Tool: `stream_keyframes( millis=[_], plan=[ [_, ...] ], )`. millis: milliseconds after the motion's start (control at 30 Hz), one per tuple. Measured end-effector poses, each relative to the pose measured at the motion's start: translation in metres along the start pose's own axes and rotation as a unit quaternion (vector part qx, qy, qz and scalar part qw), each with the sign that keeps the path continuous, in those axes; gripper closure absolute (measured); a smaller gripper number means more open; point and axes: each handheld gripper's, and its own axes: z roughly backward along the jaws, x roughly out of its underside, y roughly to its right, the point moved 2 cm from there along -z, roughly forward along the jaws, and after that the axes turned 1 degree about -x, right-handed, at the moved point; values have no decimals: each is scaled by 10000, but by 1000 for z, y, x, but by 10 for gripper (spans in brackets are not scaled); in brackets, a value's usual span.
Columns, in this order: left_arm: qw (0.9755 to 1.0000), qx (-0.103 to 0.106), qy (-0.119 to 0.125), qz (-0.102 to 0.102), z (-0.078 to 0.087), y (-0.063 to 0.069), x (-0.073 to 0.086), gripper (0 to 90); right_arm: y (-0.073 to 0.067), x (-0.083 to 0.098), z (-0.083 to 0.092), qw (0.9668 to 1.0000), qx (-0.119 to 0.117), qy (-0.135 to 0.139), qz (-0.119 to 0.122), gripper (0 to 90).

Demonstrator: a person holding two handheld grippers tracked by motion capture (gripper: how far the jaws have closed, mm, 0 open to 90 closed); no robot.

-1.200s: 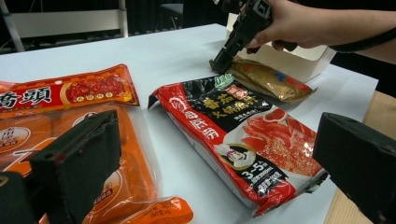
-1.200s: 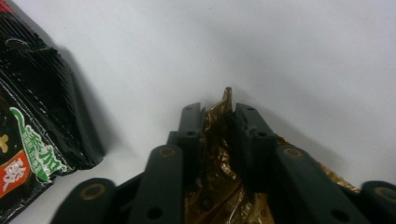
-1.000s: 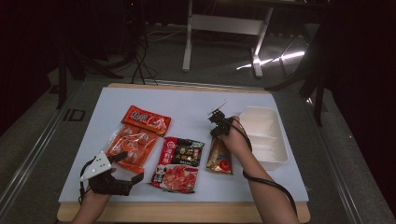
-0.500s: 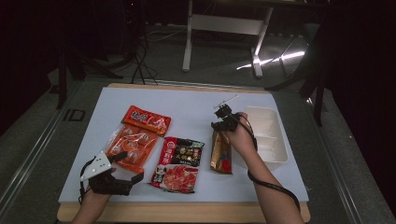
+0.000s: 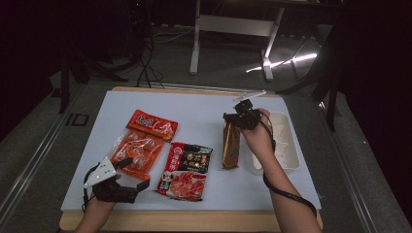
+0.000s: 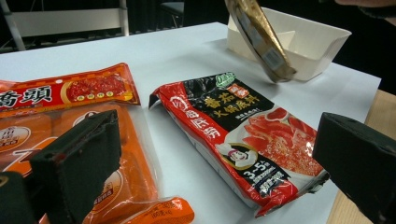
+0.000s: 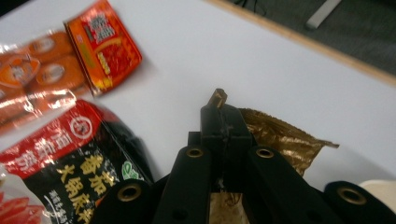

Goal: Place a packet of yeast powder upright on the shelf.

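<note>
We count four packets and one white tray [image 5: 284,145]. Our right tool [image 5: 241,118] grips the gold packet [image 5: 231,145], now raised beside the tray; left tool [image 5: 127,180] seemingly released.

right gripper [image 5: 241,118]: clamped on gold packet [image 5: 231,145], lifted beside white tray [image 5: 286,145] | left gripper [image 5: 127,179]: on table

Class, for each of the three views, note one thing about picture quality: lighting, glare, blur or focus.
High view: the lit table stands out against a dark room, with bright streaks on the floor. Left gripper view: the red sauce packet is sharp and glossy; the near black pads are soft. Right gripper view: the right claw, shut on the gold packet, is fairly clear; the red packets behind are blurred.
</note>
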Motion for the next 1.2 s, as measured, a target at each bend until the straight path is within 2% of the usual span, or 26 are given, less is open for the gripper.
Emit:
stream_keyframes(
  millis=[100, 167, 200, 500, 733, 867, 1033, 1200],
  plan=[
    [10000, -3, -13, -5, 0, 0, 0, 18, 1, -6, 14, 9997, -43, 255, -1, 900],
    [10000, -3, -2, 1, 0, 0, 0, 18, 1, -8, 18, 9995, -64, 319, -17, 900],
    [10000, -6, -9, -6, 0, 0, 0, 18, 1, -12, 27, 9989, -31, 472, -9, 900],
    [10000, -10, -5, 9, -1, 0, 0, 18, 3, -30, 59, 9949, 210, 984, 96, 900],
    [10000, -7, -10, -1, -1, 0, 0, 18, 13, -41, 82, 9924, 346, 1182, 83, 900],
    [10000, -9, -9, 11, -1, 0, 0, 18, 22, -47, 92, 9909, 566, 1213, 119, 900],
    [10000, -12, -19, 5, -1, 1, 0, 18, 36, -51, 102, 9892, 711, 1283, 22, 900],
    [10000, -13, -27, 3, -2, 0, 1, 18, 51, -51, 109, 9853, 981, 1399, -83, 900]
  ],
)
